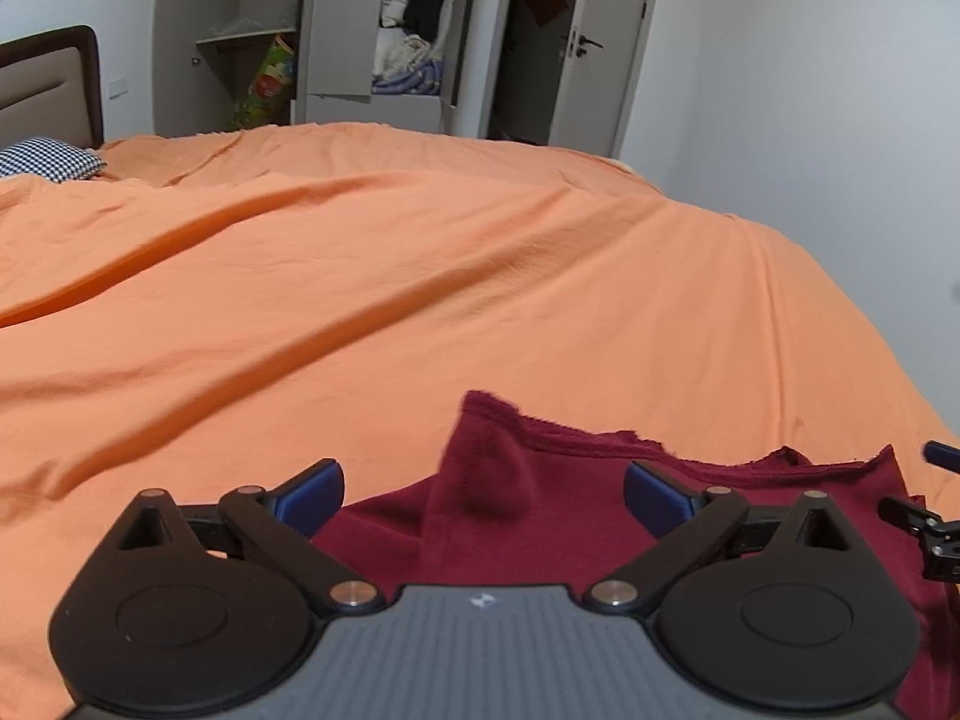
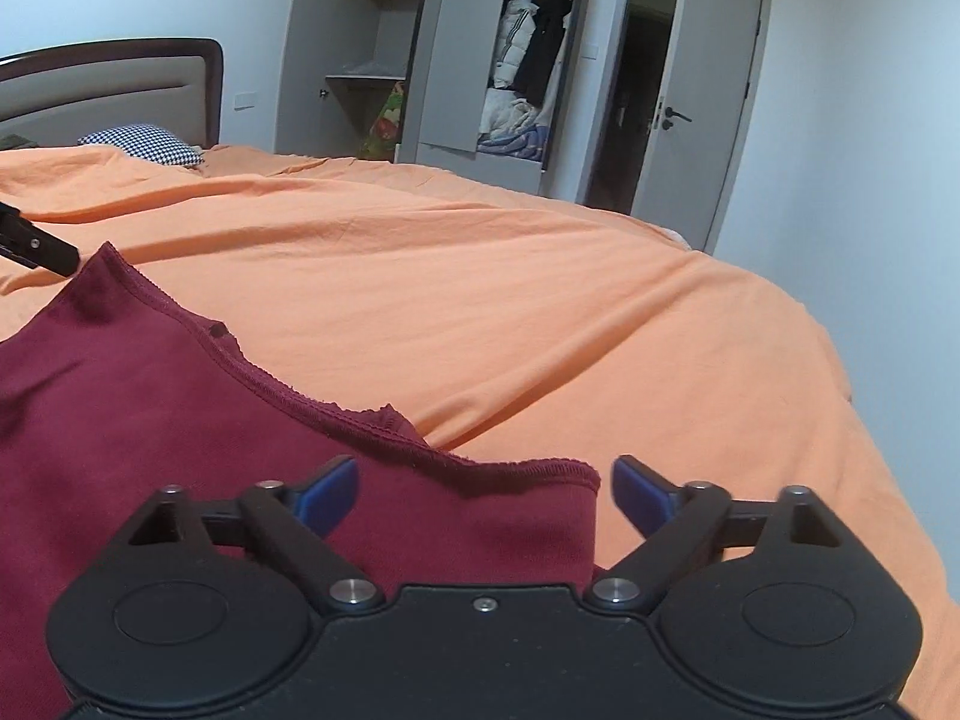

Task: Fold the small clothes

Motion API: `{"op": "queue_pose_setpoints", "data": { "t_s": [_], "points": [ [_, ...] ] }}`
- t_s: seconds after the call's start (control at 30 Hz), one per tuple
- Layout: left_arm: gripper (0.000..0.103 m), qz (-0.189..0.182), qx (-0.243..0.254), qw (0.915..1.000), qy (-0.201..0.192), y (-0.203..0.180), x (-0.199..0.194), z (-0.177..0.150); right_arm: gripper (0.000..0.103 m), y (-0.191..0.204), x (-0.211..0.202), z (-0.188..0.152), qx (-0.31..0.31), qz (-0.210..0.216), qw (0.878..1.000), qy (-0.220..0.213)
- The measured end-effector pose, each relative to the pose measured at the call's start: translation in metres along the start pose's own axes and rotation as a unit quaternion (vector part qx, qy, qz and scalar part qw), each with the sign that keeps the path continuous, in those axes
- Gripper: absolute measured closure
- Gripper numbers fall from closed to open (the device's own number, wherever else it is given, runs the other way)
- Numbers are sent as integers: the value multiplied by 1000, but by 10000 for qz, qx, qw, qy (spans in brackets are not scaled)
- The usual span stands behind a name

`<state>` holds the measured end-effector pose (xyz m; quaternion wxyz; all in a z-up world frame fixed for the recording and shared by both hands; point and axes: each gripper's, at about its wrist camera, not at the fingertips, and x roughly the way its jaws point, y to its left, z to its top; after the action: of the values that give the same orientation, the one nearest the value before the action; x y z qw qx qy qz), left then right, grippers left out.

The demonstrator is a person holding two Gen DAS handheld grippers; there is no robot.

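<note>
A dark red garment [image 1: 510, 516] lies on the orange bedsheet [image 1: 420, 276] near its front edge. In the left wrist view my left gripper [image 1: 485, 495] is open, its blue pads spread wide over the cloth's left part, where a corner sticks up. In the right wrist view the garment [image 2: 180, 420] fills the lower left, its hemmed edge running diagonally. My right gripper [image 2: 485, 495] is open over the cloth's right corner. Neither gripper holds anything. The right gripper's tip [image 1: 924, 516] shows at the left view's right edge; the left gripper's finger [image 2: 36, 246] shows at the right view's left edge.
The orange bedsheet [image 2: 540, 300] stretches far ahead. A checkered pillow [image 2: 144, 144] and a headboard [image 2: 120, 84] sit at the far left. Open grey wardrobes [image 2: 456, 60] with hanging clothes and a door [image 2: 726, 108] stand beyond the bed.
</note>
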<state>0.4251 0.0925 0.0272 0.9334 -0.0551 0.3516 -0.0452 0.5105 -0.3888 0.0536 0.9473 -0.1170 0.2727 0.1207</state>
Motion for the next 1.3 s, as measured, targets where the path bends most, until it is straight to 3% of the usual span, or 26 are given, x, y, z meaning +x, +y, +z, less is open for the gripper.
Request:
{"op": "queue_pose_setpoints", "data": {
  "t_s": [0.3, 0.6, 0.77, 0.9, 1.0, 1.03, 1.07, 1.1, 1.2, 1.3],
  "points": [
    [1, 268, -37, 9995, -179, 14, -33, -53, 1, -1, -36, -46, -92, -598, 9982, 46],
    [1, -72, -81, 9993, -369, 22, -77, -118, 1, -1, -104, -98, 1120, -502, 9919, -341],
    [31, -275, 141, 9985, -459, 11, -86, -128, 19, 10, -123, -102, 1289, -415, 9892, -552],
    [47, -390, 266, 9981, -398, 4, -84, -129, 33, 20, -123, -100, 1201, -301, 9910, -514],
    [75, -339, 202, 9990, -220, 1, -77, -129, 43, 26, -119, -100, 1169, -285, 9918, -426],
    [90, -394, 162, 9989, -172, 1, -76, -129, 48, 27, -116, -100, 1190, -297, 9918, -365],
    [96, -364, 122, 9992, -138, 0, -76, -129, 50, 27, -114, -100, 1229, -293, 9915, -319],
    [98, -293, 92, 9994, -131, -1, -76, -130, 56, 27, -112, -101, 1281, -285, 9909, -296],
    [99, -166, -250, 9989, -352, 3, -85, -130, 87, 26, -110, -101, 1397, -354, 9892, -251],
    [100, -53, -645, 9963, -563, 12, -99, -131, 95, 26, -116, -99, 1410, -366, 9887, -345]
  ]
}}
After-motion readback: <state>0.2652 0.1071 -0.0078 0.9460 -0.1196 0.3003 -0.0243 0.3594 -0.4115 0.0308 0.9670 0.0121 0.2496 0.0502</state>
